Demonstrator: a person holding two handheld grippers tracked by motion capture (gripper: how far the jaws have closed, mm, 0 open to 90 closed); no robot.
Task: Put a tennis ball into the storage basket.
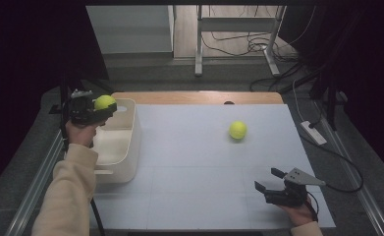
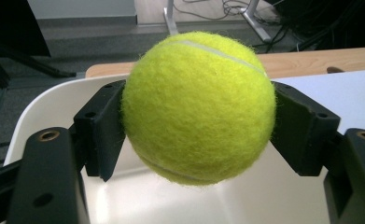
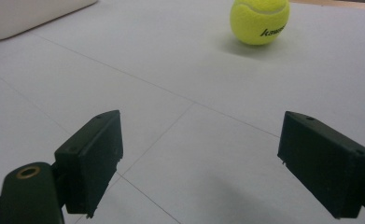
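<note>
Gripped between the left gripper's (image 2: pixel 196 126) jaws above the white bin (image 1: pixel 125 147), one tennis ball (image 2: pixel 199 107) seems ready to drop, while the spread right gripper (image 1: pixel 273 183) must likely reach the second ball (image 1: pixel 237 130).

Most of the table (image 1: pixel 194 191) is bare, so there's plenty of room to move through the middle and near side. The only things in the way are the white bin (image 1: pixel 123 147) along the left edge and one ball (image 1: pixel 237 130) sitting far-right of centre.
</note>
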